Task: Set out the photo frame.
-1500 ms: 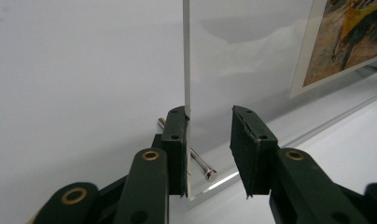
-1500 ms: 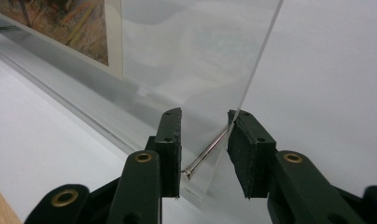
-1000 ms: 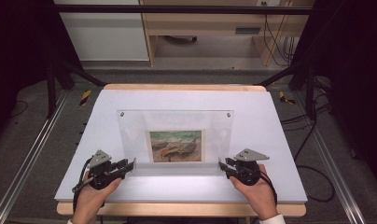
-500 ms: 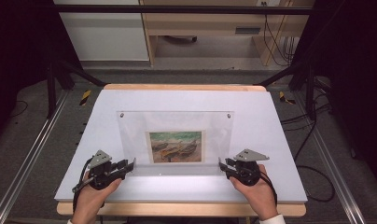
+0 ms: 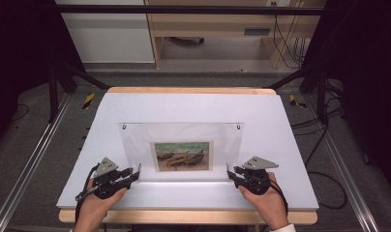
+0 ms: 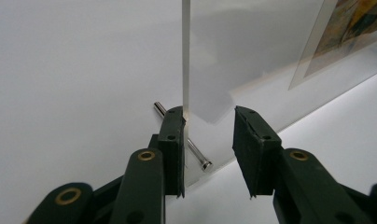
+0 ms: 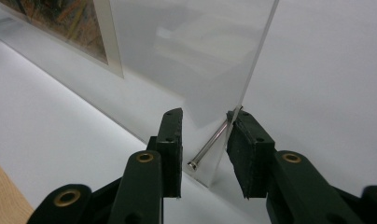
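A clear acrylic picture frame [image 5: 184,135] stands on the white table top [image 5: 184,104], with a print of beached boats [image 5: 182,155] in it. My left gripper [image 5: 138,170] straddles its lower left corner. In the left gripper view [image 6: 209,112] the panel's edge [image 6: 185,56] rests against one pad, the other pad stands off, and a metal pin [image 6: 198,156] crosses the gap. These jaws have just been opening. My right gripper [image 5: 228,170] straddles the lower right corner. In its own view [image 7: 206,114] the panel edge [image 7: 256,60] touches one pad, and the pin [image 7: 210,144] ends just short of the other.
A wooden lip [image 5: 184,216] runs along the table's near edge, close behind both hands. Two small pins [image 5: 124,126] mark the frame's top corners. Metal rails [image 5: 34,159] flank the table, and cables [image 5: 324,145] lie on the floor to the right.
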The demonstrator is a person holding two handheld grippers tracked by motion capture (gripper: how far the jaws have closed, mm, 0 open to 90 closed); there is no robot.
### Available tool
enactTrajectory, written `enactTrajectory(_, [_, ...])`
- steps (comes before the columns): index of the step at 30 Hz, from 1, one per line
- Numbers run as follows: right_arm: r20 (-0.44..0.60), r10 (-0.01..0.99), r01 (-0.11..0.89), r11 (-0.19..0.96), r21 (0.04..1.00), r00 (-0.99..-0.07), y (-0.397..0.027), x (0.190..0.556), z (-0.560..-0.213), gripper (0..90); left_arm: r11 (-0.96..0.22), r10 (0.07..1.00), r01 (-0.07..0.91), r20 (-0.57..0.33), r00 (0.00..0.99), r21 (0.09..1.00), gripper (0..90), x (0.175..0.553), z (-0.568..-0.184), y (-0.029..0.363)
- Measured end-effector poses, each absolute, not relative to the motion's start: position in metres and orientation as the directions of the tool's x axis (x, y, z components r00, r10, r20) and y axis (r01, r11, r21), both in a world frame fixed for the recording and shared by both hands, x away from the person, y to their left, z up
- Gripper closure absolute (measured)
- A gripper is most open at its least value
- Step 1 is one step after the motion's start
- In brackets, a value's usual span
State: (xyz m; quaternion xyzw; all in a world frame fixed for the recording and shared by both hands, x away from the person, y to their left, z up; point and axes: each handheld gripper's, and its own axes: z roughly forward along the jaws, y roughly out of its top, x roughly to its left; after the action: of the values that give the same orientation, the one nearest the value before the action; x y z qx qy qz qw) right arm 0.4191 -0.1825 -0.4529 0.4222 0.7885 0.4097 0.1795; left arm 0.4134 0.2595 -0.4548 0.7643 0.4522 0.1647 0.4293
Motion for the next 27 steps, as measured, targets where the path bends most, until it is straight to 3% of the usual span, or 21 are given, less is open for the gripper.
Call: enactTrajectory(27, [0.056, 0.815, 0.516, 0.311, 0.798, -0.577, -0.1814, 0.4186, -0.4533, 65.6, -0.220, 0.831, 0.550, -0.140, 0.538, 0.806, 63.6, 0.4134, -0.4552, 0.2598])
